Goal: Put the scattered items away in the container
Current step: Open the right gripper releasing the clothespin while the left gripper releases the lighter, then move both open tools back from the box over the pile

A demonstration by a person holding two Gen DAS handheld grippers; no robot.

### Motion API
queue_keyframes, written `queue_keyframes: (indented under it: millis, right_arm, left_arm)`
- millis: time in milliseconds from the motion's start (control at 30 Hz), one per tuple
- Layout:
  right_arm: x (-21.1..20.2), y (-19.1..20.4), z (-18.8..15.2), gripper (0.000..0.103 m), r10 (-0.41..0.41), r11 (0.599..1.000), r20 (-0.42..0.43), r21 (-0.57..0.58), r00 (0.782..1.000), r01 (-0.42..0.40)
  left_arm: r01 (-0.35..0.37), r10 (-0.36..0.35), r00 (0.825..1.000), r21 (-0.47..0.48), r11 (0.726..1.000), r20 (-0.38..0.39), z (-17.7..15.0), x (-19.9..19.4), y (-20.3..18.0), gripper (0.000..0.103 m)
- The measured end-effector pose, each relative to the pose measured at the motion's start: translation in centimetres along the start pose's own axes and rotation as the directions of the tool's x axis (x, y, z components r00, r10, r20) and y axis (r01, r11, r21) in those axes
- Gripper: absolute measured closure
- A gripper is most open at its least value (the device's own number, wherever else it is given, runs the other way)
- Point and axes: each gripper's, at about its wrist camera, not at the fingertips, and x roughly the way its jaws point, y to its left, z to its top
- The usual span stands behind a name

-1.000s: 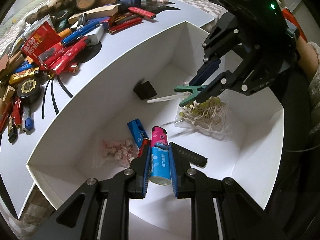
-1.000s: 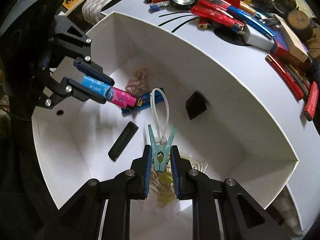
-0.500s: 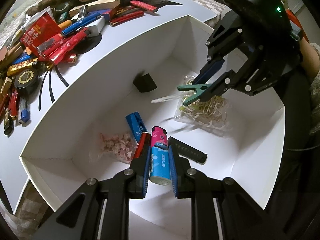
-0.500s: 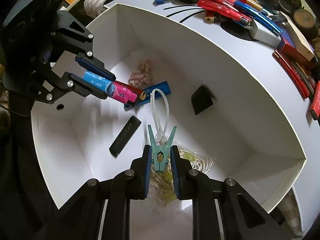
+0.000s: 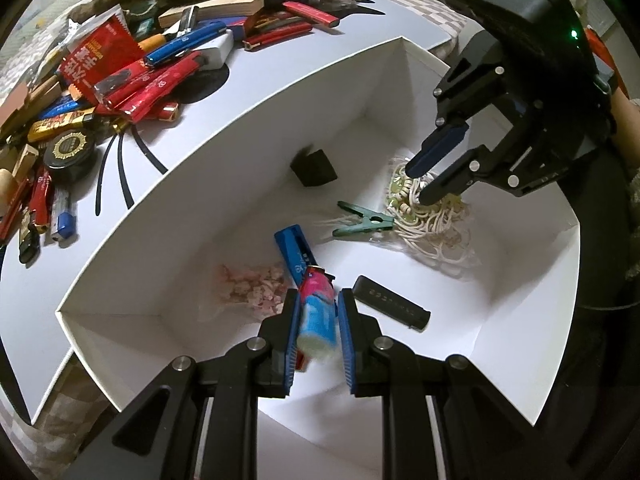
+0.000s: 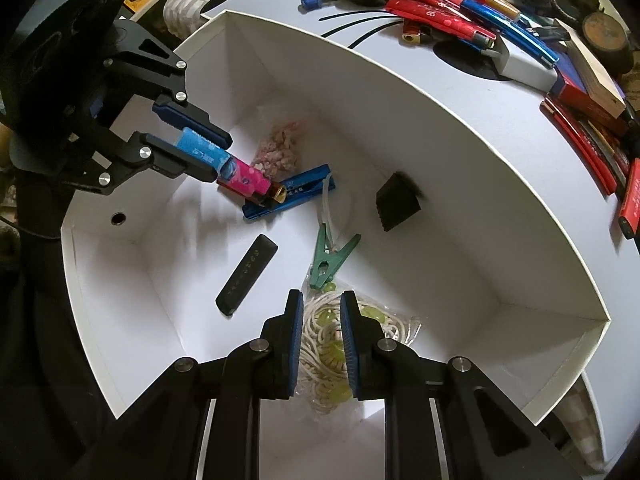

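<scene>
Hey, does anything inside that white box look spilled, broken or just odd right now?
Nothing looks spilled or broken. The green clothespin lies in the white box, partly on the bagged cord, under the open right gripper. The blue-and-pink tube sits tilted between the left gripper fingers, blurred in the left wrist view.

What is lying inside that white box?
White box holds a green clothespin, blue lighter, black stick, black block, pink bits bag, cord bag, partly hidden by tool.
</scene>
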Motion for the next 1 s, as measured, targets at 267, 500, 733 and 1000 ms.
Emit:
queue_keyframes:
  millis: [267, 500, 733, 1000]
  right_arm:
    - [-0.4, -0.1, -0.3, 0.084, 0.004, 1.000, 0.012, 0.004, 1.000, -0.004]
    - [-1.8, -0.8, 0.4, 0.084, 0.033, 0.999, 0.081, 0.041, 0.996, -0.036]
    - [-3.6, -1.3, 1.3, 0.084, 0.070, 0.995, 0.165, 0.064, 0.984, -0.082]
    - [-5.9, -2.4, 2.2, 0.084, 0.104, 0.979, 0.326, 0.132, 0.940, -0.154]
  left_arm:
    - [-0.020, 0.021, 0.999, -0.016, 1.000, 0.033, 0.7, -1.4, -1.8, 0.052]
    - [-0.037, 0.039, 0.995, -0.016, 0.999, 0.092, 1.7, -4.1, -4.0, 0.052]
    - [-0.044, 0.050, 0.982, -0.039, 0.998, 0.184, 2.9, -6.2, -2.6, 0.052]
    - [-0.064, 0.079, 0.962, -0.067, 0.996, 0.261, 4.2, -7.7, -1.0, 0.052]
